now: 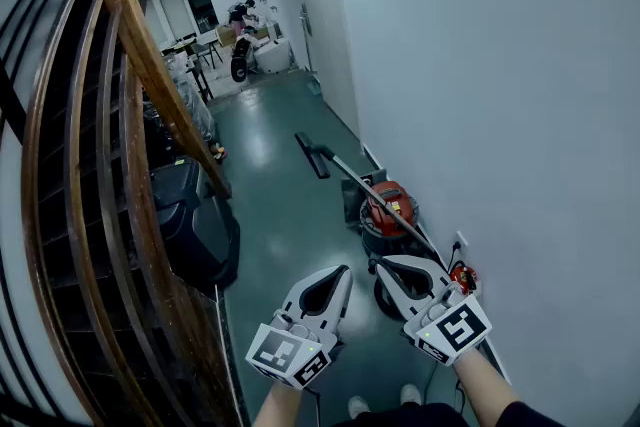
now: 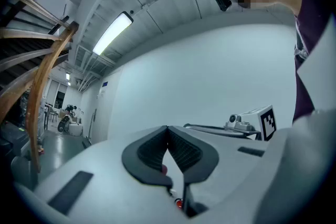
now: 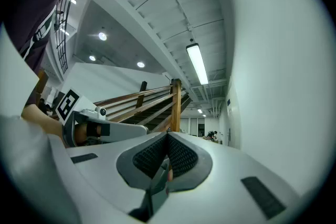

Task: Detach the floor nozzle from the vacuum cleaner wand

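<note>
In the head view a red canister vacuum (image 1: 392, 213) stands on the green floor by the white wall. Its metal wand (image 1: 372, 194) slants up and away to a dark floor nozzle (image 1: 312, 155) lying flat on the floor. My left gripper (image 1: 345, 270) and right gripper (image 1: 380, 265) are held side by side low in that view, short of the vacuum, touching nothing. Both have their jaws shut and empty, as the left gripper (image 2: 167, 128) and right gripper (image 3: 168, 135) views show. The right gripper (image 2: 252, 124) also appears in the left gripper view, and the left gripper (image 3: 89, 128) in the right one.
A wooden stair railing (image 1: 130, 85) curves along the left. A black bin (image 1: 195, 225) sits under it. A red object (image 1: 462, 277) lies by the wall near a power socket (image 1: 460, 243). Far down the corridor are tables, boxes and a person (image 1: 242, 20). The white wall (image 1: 480, 65) bounds the right.
</note>
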`<state>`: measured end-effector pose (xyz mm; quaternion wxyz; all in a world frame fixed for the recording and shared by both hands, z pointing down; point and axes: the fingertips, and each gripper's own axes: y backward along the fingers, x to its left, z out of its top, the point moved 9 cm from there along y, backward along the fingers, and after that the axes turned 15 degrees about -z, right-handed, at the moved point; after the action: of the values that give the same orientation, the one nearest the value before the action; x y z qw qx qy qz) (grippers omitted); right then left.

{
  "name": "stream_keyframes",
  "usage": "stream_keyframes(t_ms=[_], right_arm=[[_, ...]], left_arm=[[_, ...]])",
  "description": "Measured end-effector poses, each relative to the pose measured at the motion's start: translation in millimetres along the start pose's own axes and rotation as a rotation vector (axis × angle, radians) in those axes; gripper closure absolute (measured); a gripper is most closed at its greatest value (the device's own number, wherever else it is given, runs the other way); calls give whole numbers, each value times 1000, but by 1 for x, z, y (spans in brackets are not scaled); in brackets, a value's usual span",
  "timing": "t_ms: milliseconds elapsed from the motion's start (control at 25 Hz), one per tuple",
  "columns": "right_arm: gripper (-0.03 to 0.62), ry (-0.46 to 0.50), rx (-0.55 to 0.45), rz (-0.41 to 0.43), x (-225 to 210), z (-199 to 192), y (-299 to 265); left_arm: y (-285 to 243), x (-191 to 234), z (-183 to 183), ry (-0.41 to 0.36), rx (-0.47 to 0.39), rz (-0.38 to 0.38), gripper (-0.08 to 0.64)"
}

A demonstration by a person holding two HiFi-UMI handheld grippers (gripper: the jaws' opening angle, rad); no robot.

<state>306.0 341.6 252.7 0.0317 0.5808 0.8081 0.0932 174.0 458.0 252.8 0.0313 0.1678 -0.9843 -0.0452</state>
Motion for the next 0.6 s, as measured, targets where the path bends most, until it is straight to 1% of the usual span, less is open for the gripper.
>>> stream_keyframes(t_ms=[280, 360, 600], right_arm=[[575, 4, 16, 4, 8, -5, -3], [575, 6, 15, -8, 11, -7, -6], [575, -10, 28, -22, 29, -17, -16]], left_arm=[[11, 4, -2, 19, -12, 3, 555], [17, 7, -4, 27, -23, 0, 555], [44, 21, -11, 94, -91, -12, 555]])
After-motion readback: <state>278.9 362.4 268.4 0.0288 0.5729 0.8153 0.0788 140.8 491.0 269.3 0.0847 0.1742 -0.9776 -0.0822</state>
